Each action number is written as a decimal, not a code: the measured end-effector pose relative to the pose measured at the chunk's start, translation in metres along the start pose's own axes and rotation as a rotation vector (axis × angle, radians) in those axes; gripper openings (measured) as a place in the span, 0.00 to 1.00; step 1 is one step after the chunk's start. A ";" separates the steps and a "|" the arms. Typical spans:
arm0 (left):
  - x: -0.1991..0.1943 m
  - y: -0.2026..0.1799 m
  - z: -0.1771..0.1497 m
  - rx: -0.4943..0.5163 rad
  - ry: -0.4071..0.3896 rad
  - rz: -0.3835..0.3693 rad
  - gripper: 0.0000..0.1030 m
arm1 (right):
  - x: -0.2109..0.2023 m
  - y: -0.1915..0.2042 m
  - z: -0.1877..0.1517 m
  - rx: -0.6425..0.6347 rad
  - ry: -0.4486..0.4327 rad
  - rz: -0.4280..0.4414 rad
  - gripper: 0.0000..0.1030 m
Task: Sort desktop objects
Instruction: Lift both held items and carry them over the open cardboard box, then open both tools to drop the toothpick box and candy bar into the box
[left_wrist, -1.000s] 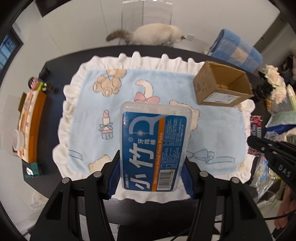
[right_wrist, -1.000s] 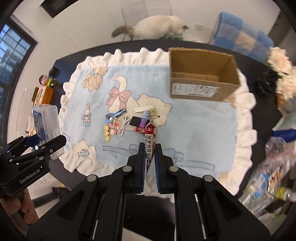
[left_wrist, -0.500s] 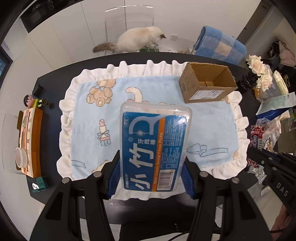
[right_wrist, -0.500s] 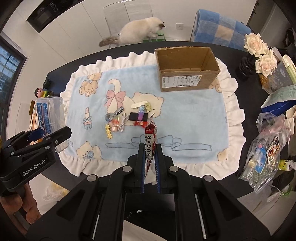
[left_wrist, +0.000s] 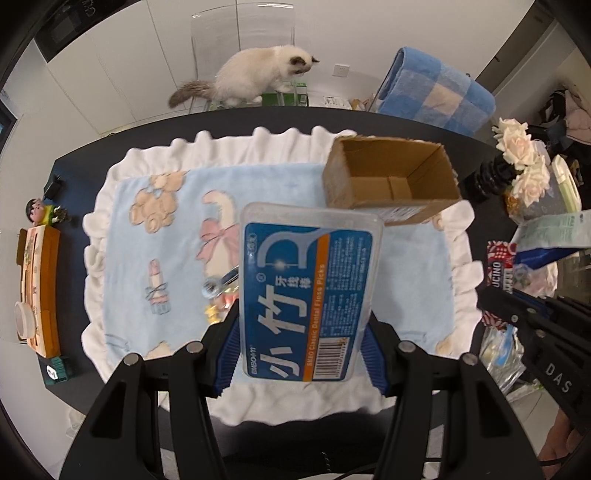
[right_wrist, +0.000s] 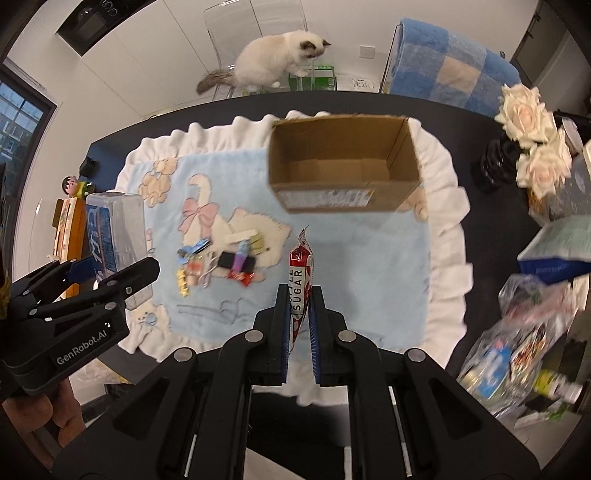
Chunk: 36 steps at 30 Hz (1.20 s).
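Over the desk's near edge, my left tongs (left_wrist: 300, 354) clamp the floss box (left_wrist: 308, 291); my right tongs (right_wrist: 298, 314) pinch the sugar sachet (right_wrist: 301, 273). Both now sit closer to the cardboard box (right_wrist: 343, 166) at the far-right corner, empty; drop-off looks next.

A clear plastic floss-pick box with a blue label (left_wrist: 308, 295) stands upright at frame centre; a red-and-white sugar sachet (right_wrist: 300, 275) rises mid-frame; an open brown cardboard box (right_wrist: 343, 162) sits upper centre.
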<state>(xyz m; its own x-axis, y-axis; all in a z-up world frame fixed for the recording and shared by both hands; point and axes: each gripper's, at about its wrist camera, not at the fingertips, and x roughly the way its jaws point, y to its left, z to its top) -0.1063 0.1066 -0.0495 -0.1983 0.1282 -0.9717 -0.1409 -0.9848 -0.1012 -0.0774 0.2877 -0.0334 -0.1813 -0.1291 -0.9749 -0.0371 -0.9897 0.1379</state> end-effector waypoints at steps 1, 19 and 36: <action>0.004 -0.007 0.007 0.000 0.001 -0.002 0.55 | 0.001 -0.005 0.006 -0.018 -0.002 0.006 0.09; 0.076 -0.077 0.114 -0.002 0.018 0.005 0.54 | 0.057 -0.077 0.114 -0.030 0.020 0.062 0.10; 0.106 -0.092 0.138 0.016 0.037 0.019 0.55 | 0.083 -0.097 0.143 -0.003 0.032 0.076 0.12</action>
<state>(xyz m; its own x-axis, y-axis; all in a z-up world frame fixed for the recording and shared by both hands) -0.2487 0.2267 -0.1142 -0.1654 0.1048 -0.9806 -0.1526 -0.9851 -0.0796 -0.2294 0.3813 -0.1029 -0.1515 -0.2062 -0.9667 -0.0211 -0.9771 0.2117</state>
